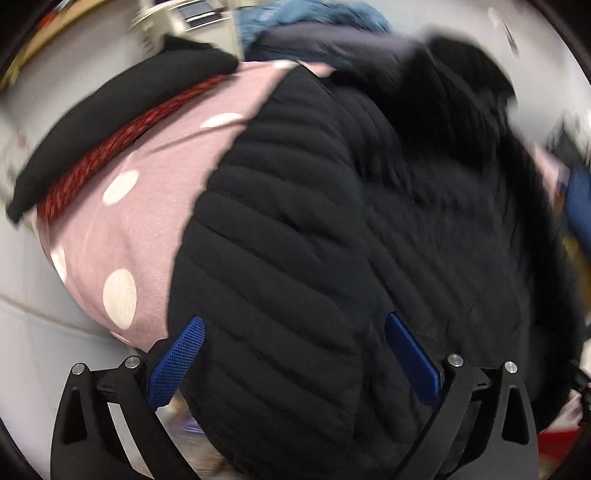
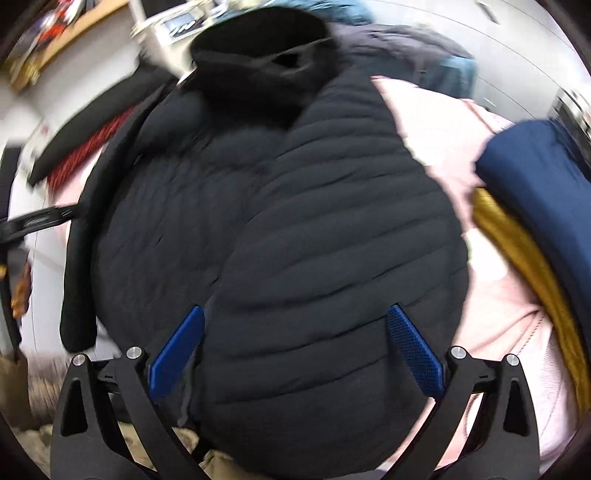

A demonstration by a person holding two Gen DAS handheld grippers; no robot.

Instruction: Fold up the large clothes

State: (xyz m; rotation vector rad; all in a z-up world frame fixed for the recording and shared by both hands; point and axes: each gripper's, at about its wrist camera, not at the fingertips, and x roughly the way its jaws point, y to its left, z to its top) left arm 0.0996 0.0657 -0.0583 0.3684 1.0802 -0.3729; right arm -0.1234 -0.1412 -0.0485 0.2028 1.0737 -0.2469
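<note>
A big black quilted jacket (image 1: pixel 295 240) takes up nearly everything ahead of both grippers, lying spread over the pile with its ribbed stitching running across it. From the right wrist view its dark hood (image 2: pixel 266 62) sits at the far end, straight ahead of the right gripper (image 2: pixel 295 350), and one sleeve (image 2: pixel 81 266) trails down the jacket's left edge.

Under the jacket lies a pink cloth with white dots (image 1: pixel 122 236), showing beyond and to the left of the left gripper (image 1: pixel 295 354); in the right wrist view pale pink fabric (image 2: pixel 491 295) spreads out to the right of the right gripper. Further left of the left gripper, past the pink, sit a red knit piece (image 1: pixel 107 158) and a folded black garment (image 1: pixel 122 110) on top of it. Off to the right of the right gripper are a navy blue fold (image 2: pixel 532 173) and a mustard yellow one (image 2: pixel 524 251) just beneath it (both blurred). Blue-grey clothing (image 1: pixel 314 18) is heaped at the far side, beyond the jacket. A light table (image 1: pixel 48 332) shows at the left.

The left gripper's jaws stand wide apart, blue pads (image 1: pixel 177 362) clear of the cloth, with jacket fabric lying between and below them. The right gripper is likewise spread wide over the jacket's near end, gripping nothing.
</note>
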